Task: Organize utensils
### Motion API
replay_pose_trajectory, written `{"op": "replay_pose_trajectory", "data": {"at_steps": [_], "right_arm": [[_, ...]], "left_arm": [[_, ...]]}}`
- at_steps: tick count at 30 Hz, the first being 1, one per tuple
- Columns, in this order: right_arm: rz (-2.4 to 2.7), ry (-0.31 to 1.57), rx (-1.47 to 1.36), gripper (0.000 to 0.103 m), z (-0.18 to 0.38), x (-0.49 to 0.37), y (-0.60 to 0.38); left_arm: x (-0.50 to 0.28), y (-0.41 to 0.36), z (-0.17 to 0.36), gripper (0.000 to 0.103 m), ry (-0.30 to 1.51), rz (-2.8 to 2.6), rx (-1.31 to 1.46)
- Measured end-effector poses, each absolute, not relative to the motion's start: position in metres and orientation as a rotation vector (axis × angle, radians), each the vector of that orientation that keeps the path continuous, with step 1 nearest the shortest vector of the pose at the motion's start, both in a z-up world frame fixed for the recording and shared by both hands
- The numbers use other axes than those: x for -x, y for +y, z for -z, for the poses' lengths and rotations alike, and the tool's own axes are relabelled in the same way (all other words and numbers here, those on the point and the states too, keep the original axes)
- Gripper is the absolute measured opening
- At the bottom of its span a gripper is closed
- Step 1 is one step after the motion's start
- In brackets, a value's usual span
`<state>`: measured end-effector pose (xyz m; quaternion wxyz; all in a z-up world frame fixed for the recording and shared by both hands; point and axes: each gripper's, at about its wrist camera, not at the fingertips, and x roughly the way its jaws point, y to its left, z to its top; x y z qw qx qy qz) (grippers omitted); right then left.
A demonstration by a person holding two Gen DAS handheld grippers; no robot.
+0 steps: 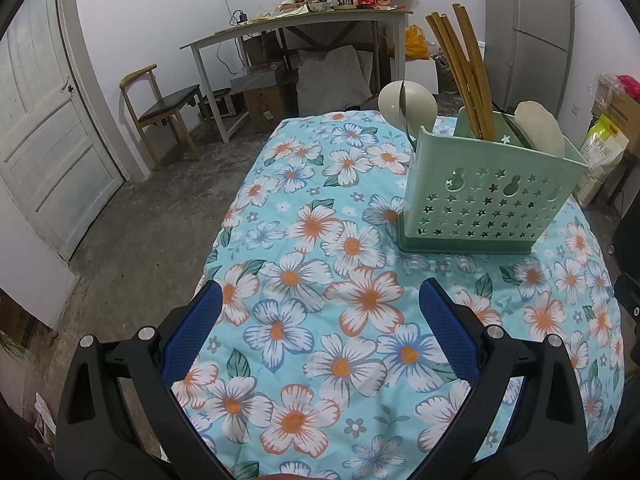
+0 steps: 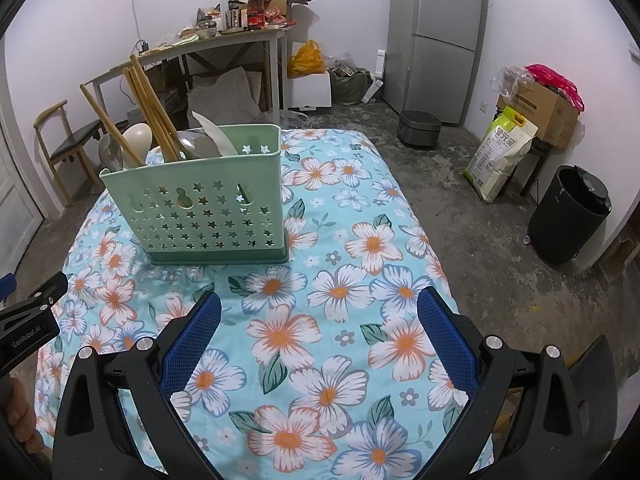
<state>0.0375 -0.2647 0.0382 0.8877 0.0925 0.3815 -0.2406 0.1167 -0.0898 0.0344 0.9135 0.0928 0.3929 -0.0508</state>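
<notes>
A green utensil holder (image 1: 488,204) with star-shaped holes stands on the floral tablecloth (image 1: 320,280); it also shows in the right wrist view (image 2: 200,208). Wooden chopsticks (image 1: 464,72) (image 2: 148,108), white spoons (image 1: 404,104) (image 2: 138,136) and a metal spoon (image 2: 196,142) stand in it. My left gripper (image 1: 320,304) is open and empty, near and left of the holder. My right gripper (image 2: 320,308) is open and empty, near and right of the holder. The left gripper's body (image 2: 28,320) shows at the right view's left edge.
The table's left edge (image 1: 224,232) drops to a concrete floor. Behind stand a wooden chair (image 1: 160,112), a cluttered desk (image 1: 304,24) and a grey fridge (image 2: 436,36). A black bin (image 2: 568,216), a rice bag (image 2: 500,156) and a cardboard box (image 2: 540,108) stand on the right.
</notes>
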Motion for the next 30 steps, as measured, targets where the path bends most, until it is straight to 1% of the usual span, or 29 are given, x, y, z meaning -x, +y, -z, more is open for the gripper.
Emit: {"op": "replay_pose_trajectory", "data": {"at_steps": [30], "right_arm": [[0.508,0.768,-0.196,0.096,-0.046,-0.026,-0.258]], "left_arm": [[-0.111,-0.087,-0.039,0.095,0.809,0.109,-0.186]]}}
